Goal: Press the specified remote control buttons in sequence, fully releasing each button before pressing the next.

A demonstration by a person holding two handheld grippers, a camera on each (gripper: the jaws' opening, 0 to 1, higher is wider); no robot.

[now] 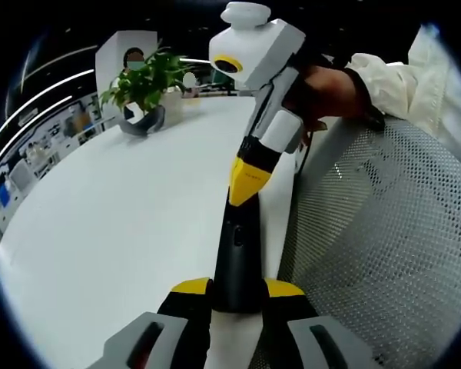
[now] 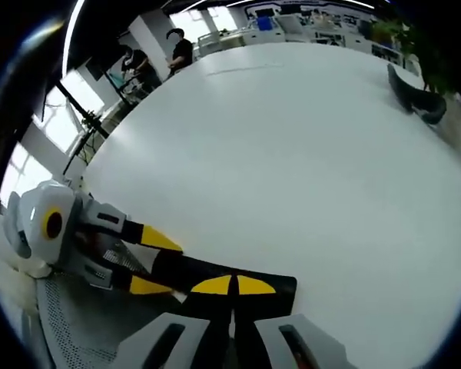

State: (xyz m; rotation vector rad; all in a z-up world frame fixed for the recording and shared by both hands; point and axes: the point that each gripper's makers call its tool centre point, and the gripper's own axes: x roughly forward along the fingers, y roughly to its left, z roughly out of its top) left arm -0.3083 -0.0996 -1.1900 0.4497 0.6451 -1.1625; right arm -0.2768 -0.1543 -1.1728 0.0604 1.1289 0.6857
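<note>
Left claw [image 1: 237, 296] clamped on black remote control [image 1: 237, 254], right claw [image 2: 232, 286] closed, tips pressing its top.

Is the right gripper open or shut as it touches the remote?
Shut: in the right gripper view, the right gripper's yellow-tipped fingers meet with no gap, pressed onto the dark remote.

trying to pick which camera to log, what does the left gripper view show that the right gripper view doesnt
Left gripper view: a potted plant at the table's far end, a hand holding the right gripper, and a white mesh surface beside the table.

Right gripper view: people standing far off past the table, and windows.

Both: the white table, the dark remote held between the left gripper's yellow tips, and the right gripper's closed tips at the remote.
</note>
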